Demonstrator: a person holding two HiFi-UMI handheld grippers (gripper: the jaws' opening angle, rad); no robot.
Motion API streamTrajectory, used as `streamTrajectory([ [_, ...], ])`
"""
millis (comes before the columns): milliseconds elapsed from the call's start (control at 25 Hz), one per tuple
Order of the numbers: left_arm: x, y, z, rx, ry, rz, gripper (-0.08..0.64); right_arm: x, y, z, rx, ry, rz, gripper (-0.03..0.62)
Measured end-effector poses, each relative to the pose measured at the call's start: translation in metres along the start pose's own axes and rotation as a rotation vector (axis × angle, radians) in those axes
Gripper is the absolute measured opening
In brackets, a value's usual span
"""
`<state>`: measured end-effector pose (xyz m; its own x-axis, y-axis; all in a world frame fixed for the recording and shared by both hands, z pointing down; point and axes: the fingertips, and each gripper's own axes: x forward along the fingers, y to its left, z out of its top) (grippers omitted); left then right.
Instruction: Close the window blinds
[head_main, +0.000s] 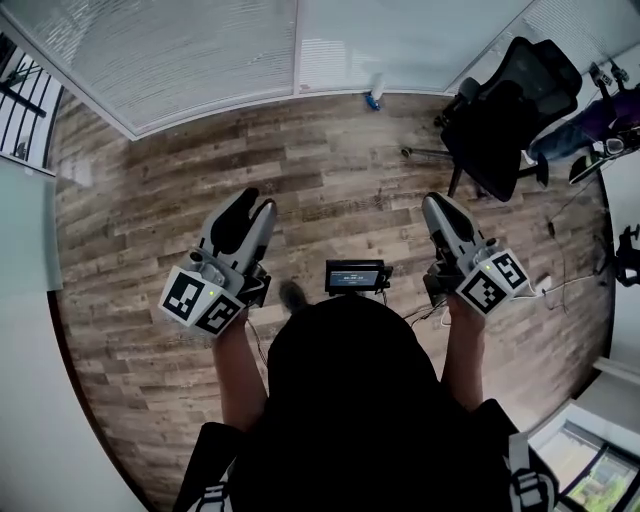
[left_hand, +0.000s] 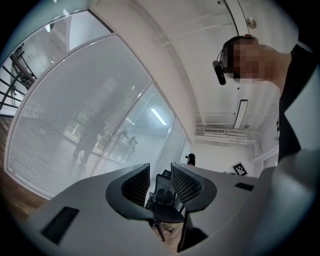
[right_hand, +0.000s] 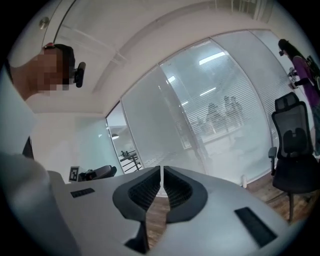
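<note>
Indoors, I hold my left gripper (head_main: 257, 203) spread and empty, my right gripper (head_main: 436, 203) pressed nearly together, before the window blinds (head_main: 180, 50).

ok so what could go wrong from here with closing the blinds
The office chair and floor cables crowd the right side: a trip or bump risk when walking up. A small bottle below the blinds could get kicked. No cord or wand shows, so the blinds themselves might get grabbed.
</note>
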<state>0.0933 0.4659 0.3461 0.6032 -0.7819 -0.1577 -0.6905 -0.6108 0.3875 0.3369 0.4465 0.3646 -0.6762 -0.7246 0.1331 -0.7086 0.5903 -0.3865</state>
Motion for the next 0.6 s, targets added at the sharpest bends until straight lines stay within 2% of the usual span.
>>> streamTrajectory([
  [120, 0.019, -0.025, -0.008, 0.015, 0.029, -0.037, 0.143, -0.016, -0.018, 0.006, -0.017, -0.004, -0.009, 0.028],
  [240, 0.027, -0.044, -0.013, 0.038, 0.056, -0.061, 0.143, -0.035, -0.039, -0.007, 0.061, -0.007, -0.024, 0.025],
  [360, 0.030, -0.047, -0.013, 0.056, 0.083, -0.052, 0.143, -0.046, -0.052, -0.017, 0.117, -0.014, -0.029, 0.023],
  [600, 0.053, -0.068, -0.020, 0.081, 0.125, -0.035, 0.143, -0.055, -0.080, -0.004, 0.115, -0.013, -0.008, 0.023],
])
